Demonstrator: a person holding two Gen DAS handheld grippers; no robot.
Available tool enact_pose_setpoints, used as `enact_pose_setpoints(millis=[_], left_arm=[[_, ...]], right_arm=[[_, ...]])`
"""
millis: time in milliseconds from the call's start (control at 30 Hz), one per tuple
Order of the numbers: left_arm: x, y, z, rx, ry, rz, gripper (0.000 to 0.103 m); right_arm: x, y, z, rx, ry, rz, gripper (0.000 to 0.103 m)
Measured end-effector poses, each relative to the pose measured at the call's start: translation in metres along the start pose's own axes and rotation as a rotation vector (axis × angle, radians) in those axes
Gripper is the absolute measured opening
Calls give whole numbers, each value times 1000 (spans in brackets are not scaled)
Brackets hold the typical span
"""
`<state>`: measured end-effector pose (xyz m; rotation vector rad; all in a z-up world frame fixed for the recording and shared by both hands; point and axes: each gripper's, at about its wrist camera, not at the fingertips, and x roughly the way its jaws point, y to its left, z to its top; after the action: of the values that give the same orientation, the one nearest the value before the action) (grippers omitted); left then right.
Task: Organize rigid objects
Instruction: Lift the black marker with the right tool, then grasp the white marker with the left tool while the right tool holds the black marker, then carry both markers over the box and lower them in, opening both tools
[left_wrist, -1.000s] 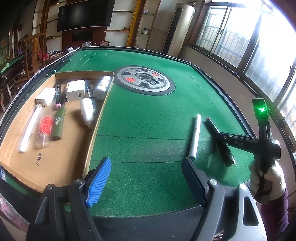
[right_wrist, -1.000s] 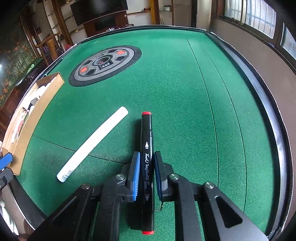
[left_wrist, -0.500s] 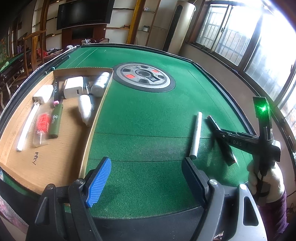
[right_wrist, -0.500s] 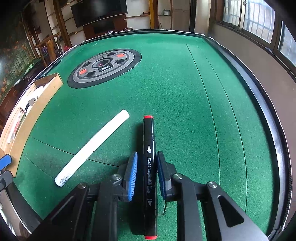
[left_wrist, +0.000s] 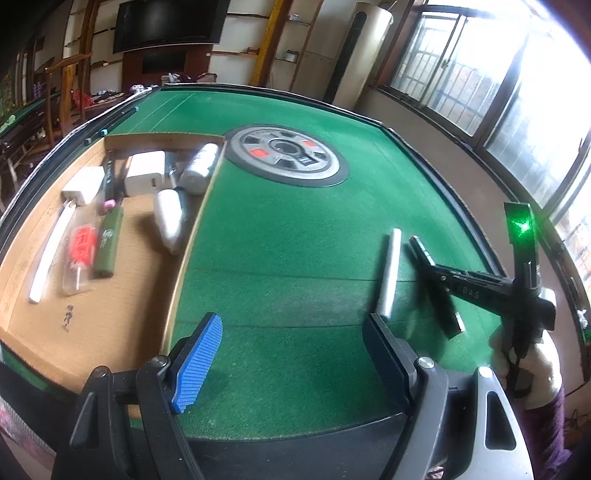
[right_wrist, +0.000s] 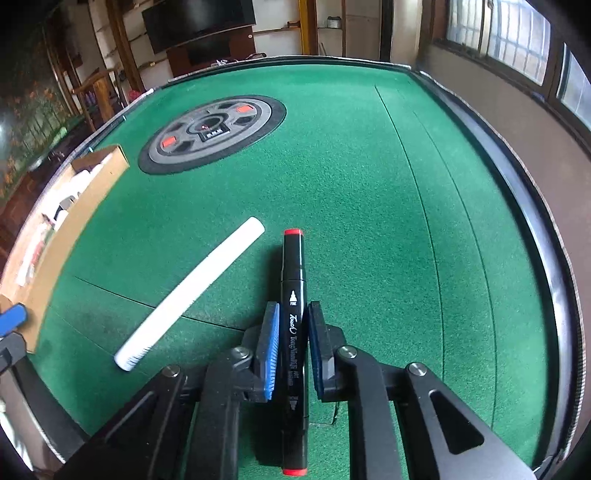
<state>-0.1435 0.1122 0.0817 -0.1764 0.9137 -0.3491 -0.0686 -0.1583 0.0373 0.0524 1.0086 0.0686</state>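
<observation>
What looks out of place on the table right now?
Only the white tube lies loose and askew on the green felt, outside the cardboard tray. The black marker is clamped in the right hand-held gripper.

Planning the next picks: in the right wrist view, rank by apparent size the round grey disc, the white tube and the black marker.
1. Round grey disc
2. White tube and black marker: similar length; the marker is nearer the camera, so unranked.
</observation>
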Motion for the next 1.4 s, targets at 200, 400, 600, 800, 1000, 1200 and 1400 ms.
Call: enact_pose_setpoints(millis=[200, 400, 600, 800, 1000, 1200, 1400], left_arm=[[18, -27, 15, 92, 7, 8, 82], [54, -71, 23, 226, 27, 13, 81], [109, -115, 24, 399, 78, 49, 81], [117, -112, 29, 363, 120, -21, 14], [84, -71, 37, 173, 80, -110, 14], [11, -24, 38, 61, -60, -134, 14], [-37, 42, 29, -66, -138, -78, 14]], right_arm=[[-2, -15, -4, 68, -6, 58, 15], [-3, -28, 0, 107, -15, 96, 15], [-9, -41, -2, 146, -27, 134, 15], [-20, -44, 0, 146, -66, 171, 15], [-26, -31, 6, 115, -83, 204, 15], [-33, 9, 14, 41, -76, 268, 15], [-35, 66, 27, -46, -36, 396, 15]])
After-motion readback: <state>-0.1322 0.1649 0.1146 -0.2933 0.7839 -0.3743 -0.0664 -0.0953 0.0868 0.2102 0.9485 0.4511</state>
